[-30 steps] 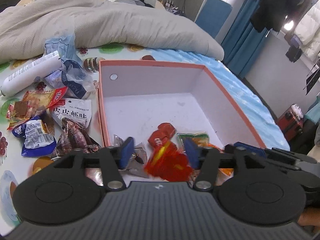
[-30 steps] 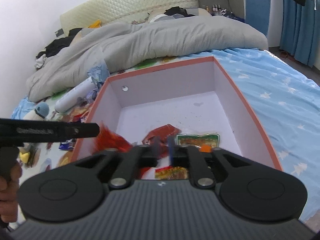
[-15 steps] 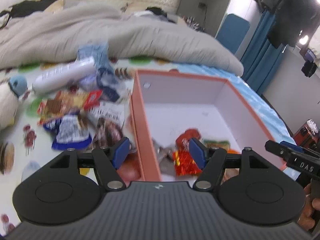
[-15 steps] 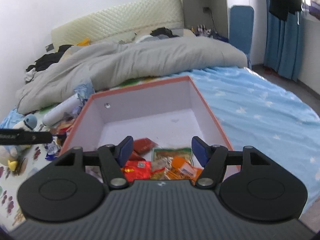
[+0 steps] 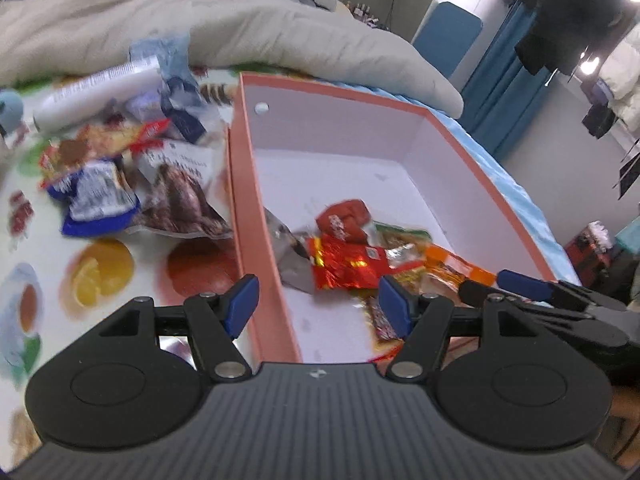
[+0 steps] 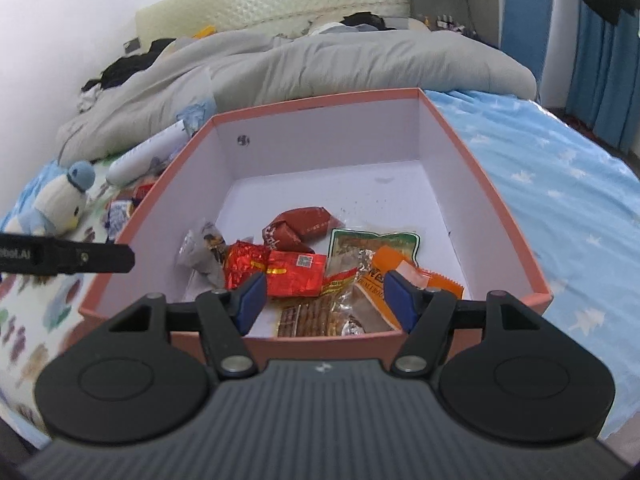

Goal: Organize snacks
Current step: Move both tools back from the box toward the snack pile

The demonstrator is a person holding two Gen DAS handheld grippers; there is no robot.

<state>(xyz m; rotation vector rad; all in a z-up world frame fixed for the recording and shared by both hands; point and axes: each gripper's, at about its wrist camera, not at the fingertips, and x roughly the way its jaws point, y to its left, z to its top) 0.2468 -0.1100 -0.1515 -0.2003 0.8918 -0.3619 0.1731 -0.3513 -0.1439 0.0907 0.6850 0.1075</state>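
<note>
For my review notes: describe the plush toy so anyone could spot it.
Start at the pink box on the bed. On the patterned sheet to its left sits the plush toy. Unlike the flat snack packets nearby, it is a round white bird in a blue cap.

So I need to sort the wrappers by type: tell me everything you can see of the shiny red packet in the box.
The shiny red packet is crinkled foil, bright red with a gold band and a small white code label. It lies flat on the floor of the pink box, near the front, among other wrappers. A silvery packet touches its left end, a darker red one lies just behind. Neither gripper touches it.
</note>
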